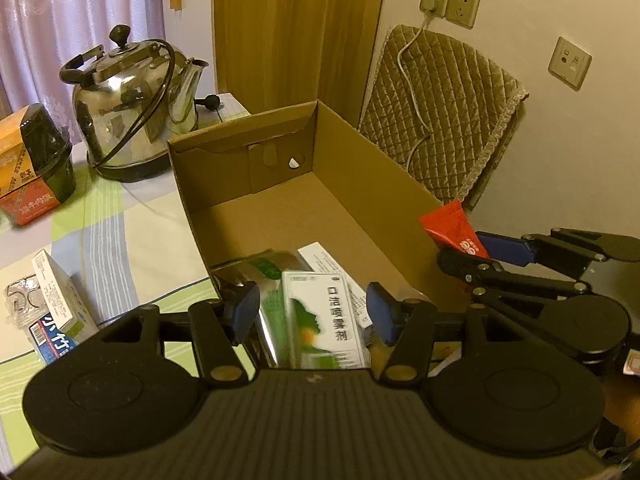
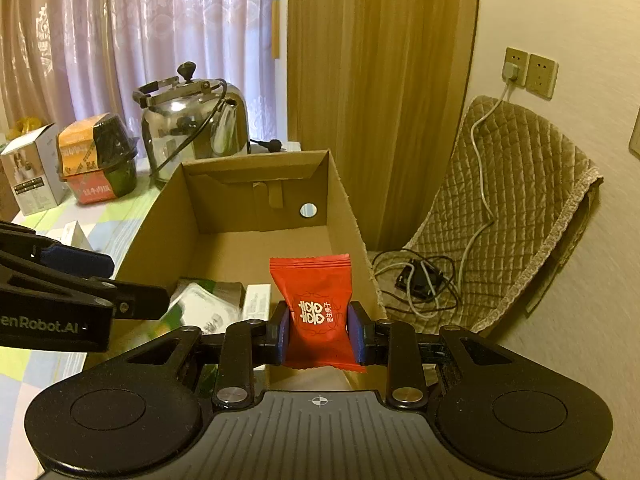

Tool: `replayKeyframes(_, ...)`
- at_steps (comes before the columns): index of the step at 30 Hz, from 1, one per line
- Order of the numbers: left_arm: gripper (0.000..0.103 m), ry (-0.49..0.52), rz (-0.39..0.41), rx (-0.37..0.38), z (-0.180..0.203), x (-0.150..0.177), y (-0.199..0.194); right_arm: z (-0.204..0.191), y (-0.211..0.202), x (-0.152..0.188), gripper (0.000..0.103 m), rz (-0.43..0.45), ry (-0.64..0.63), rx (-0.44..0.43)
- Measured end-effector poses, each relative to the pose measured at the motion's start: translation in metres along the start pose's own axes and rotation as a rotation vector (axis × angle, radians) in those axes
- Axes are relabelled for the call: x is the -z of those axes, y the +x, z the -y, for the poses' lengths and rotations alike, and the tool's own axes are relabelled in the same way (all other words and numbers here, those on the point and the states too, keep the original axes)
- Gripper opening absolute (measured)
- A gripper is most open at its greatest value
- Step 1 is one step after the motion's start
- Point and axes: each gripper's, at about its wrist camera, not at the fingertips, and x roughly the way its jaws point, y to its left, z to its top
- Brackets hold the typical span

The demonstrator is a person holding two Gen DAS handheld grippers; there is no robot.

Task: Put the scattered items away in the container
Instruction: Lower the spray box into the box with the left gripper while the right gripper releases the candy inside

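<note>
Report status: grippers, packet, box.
Left gripper open over the box, green carton loose between its jaws. Right gripper shut on red packet, above box's near end. Nothing blocking.

We take this for a room in a home, most likely a bedroom or living room. We see pale patterned curtains (image 2: 132,40) over a window, a wooden door (image 2: 380,80) and wall sockets (image 2: 530,72) with a charger plugged in. A steel electric kettle (image 2: 192,124) stands on a worktop covered with a checked cloth (image 1: 112,236), beside a boxed instant meal (image 2: 96,160). A quilted pad (image 2: 512,200) leans against the wall. Medicine boxes (image 1: 324,316) lie in an open cardboard box (image 2: 256,208).
</note>
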Motion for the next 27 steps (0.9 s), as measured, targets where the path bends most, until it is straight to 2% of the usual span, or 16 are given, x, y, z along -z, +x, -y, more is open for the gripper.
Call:
replayKeyframes(20, 0.054, -0.025, -0.011, 0.0, -0.013, 0.013, -0.007, -0.011, 0.002, 0.001, 0.033, -0.007, -0.014, -0.005)
replayKeyframes(27, 0.054, -0.032, -0.006, -0.002, -0.015, 0.012, -0.01, -0.013, 0.002, -0.004, 0.033, 0.017, -0.025, -0.001)
